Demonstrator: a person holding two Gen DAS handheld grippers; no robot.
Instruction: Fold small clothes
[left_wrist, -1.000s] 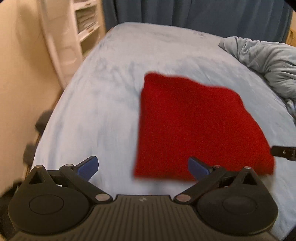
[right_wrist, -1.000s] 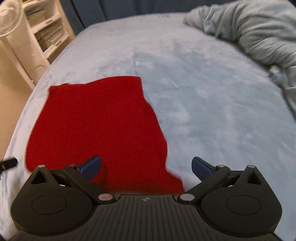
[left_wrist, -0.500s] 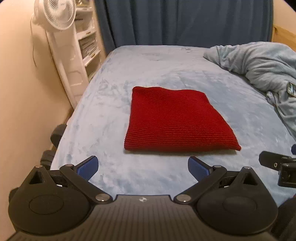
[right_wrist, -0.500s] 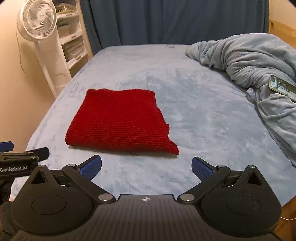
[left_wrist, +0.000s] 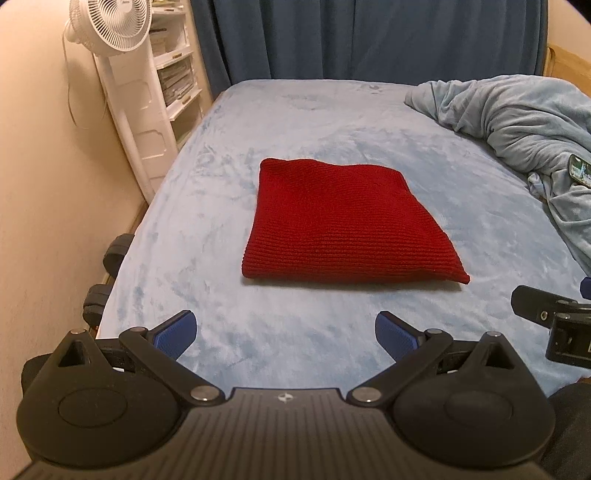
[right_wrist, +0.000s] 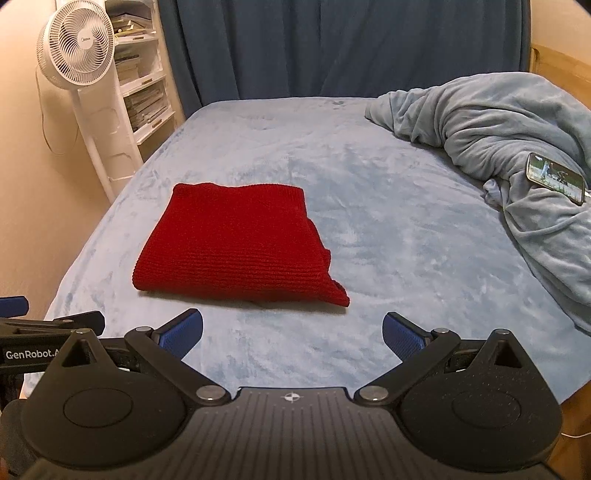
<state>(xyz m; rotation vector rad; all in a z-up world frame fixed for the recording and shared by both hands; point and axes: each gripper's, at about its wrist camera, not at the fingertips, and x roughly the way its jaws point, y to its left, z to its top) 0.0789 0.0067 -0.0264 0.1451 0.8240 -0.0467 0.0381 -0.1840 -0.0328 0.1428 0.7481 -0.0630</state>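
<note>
Both of my claws have pulled back toward the foot of the bed since a second ago, when they hung low right over the garment; now the whole room shows ahead of them. My left claw (left_wrist: 283, 331) is spread wide with nothing between its blue pads, and my right claw (right_wrist: 292, 333) is spread just the same, holding nothing. The red knit garment (left_wrist: 341, 225) lies folded into a neat rectangle on the light blue bed (left_wrist: 332, 118), a little left of the middle, apart from both claws. Seen from my right wrist, its near right corner (right_wrist: 338, 291) is slightly ragged where the layers do not quite line up. A rumpled grey-blue blanket (right_wrist: 498, 122) is heaped along the right side of the bed, with a phone (right_wrist: 556, 178) resting on it, screen lit. A white fan (right_wrist: 75, 51) stands left of the bed in front of white shelves (right_wrist: 144, 74), and a dark blue curtain (right_wrist: 332, 44) hangs behind.
</note>
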